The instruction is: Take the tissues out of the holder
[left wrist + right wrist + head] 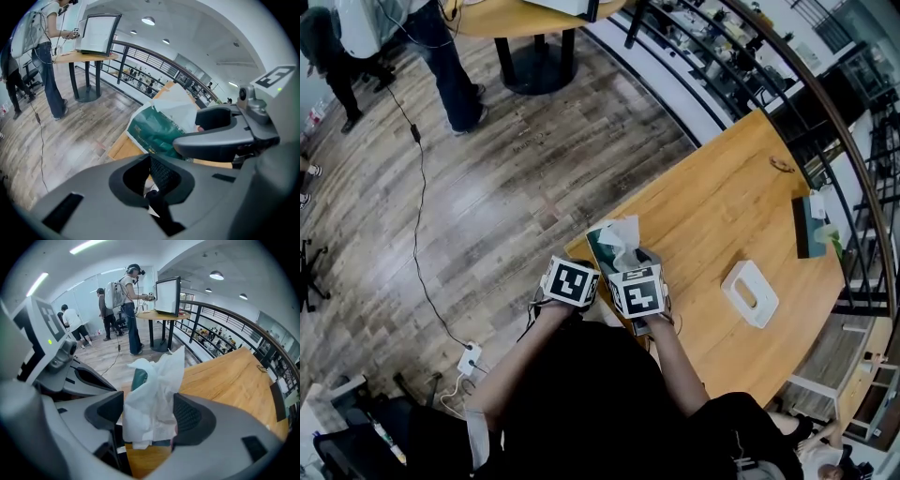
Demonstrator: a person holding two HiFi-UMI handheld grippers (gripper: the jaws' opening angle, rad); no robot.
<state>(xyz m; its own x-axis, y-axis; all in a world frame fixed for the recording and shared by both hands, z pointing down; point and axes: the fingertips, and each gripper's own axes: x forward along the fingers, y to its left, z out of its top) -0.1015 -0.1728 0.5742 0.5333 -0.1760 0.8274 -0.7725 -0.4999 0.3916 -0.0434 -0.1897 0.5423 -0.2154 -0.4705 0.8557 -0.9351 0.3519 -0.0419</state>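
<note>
A green tissue pack point(607, 246) with crumpled white tissues point(622, 234) sticking out of its top is held over the wooden table's near left corner. White tissue point(152, 394) fills the space between the wide-set jaws of my right gripper point(150, 414), and both pads press on it, with the green pack point(138, 378) behind. My left gripper point(151, 190) sits just left of the pack point(152, 131). Its jaws stand close together with a white scrap pinched between them, apparently the pack's edge. The empty white holder point(750, 292) lies on the table to the right.
The wooden table point(722, 197) stretches away to the right, with a dark flat object point(807, 225) near its far edge by a railing. A cable and power strip point(470, 358) lie on the floor to the left. People stand near a round table point(161, 314) beyond.
</note>
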